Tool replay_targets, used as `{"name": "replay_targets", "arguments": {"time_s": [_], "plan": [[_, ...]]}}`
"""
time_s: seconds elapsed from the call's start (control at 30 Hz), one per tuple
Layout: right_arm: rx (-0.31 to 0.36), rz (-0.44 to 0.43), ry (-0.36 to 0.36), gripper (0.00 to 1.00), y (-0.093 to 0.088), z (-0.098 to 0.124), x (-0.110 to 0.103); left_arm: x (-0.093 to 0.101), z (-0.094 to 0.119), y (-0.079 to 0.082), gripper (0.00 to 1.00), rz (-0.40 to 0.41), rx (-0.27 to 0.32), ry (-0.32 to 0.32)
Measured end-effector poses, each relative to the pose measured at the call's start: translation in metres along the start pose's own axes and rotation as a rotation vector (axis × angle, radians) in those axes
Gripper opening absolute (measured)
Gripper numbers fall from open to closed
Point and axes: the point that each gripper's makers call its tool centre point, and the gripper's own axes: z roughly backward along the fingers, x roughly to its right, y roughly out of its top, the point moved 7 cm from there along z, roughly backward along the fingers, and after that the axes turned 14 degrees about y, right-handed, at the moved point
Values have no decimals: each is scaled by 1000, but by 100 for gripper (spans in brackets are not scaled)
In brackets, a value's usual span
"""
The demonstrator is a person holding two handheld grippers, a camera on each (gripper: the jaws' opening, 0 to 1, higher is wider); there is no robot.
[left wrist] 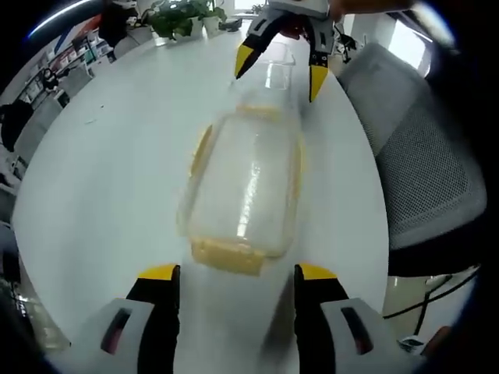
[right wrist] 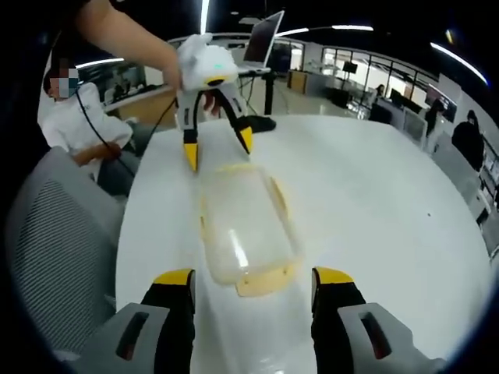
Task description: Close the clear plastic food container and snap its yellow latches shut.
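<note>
Clear plastic food container [left wrist: 245,191] lies on the white table [left wrist: 109,179], lengthwise between the two grippers, with its lid seated on top. The body is transparent and rounded at the corners, with a bright streak of glare running down the lid. The picture is blurred, so fine detail of the rim cannot be read.

Yellow latches: in the left gripper view one latch [left wrist: 226,255] sits at the container's near end, just ahead of the jaws, and another [left wrist: 201,148] runs along the long side toward the view's left. In the right gripper view the container [right wrist: 245,230] shows a yellow latch [right wrist: 263,282] at its near end and a thin yellow strip [right wrist: 278,199] on the side toward the view's right. Whether any latch is snapped down cannot be told from either view.

Left gripper [left wrist: 238,274]: jaws spread wide, yellow tips resting apart on either side of the near latch, holding nothing. It appears at the far end of the container in the right gripper view [right wrist: 218,148], held by a person's hand [right wrist: 173,66], tips splayed (one tip close to the container's far edge).

Right gripper [right wrist: 253,278]: jaws likewise wide, nothing between them, container's end just ahead. Seen from the left gripper view [left wrist: 278,68], its yellow tips hang over the container's far end.

A grey mesh chair [left wrist: 425,171] stands beside the table.
</note>
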Motion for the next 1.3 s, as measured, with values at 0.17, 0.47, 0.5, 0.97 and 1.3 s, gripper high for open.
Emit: {"name": "replay_targets", "arguments": {"time_s": [0.17, 0.47, 0.5, 0.97, 1.3], "plan": [[-39, 4, 31, 56, -2, -4, 0, 0, -3, 1, 58, -8, 0, -9], [-87, 51, 48, 58, -3, -10, 5, 0, -8, 1, 58, -33, -6, -29], [-91, 54, 49, 58, -3, -10, 6, 0, -9, 1, 57, -37, -7, -31], [-146, 67, 88, 58, -3, -17, 15, 4, -15, 6, 56, -65, -9, -59], [-209, 71, 128, 57, -8, -23, 17, 2, -17, 7, 55, -83, -11, -69]]}}
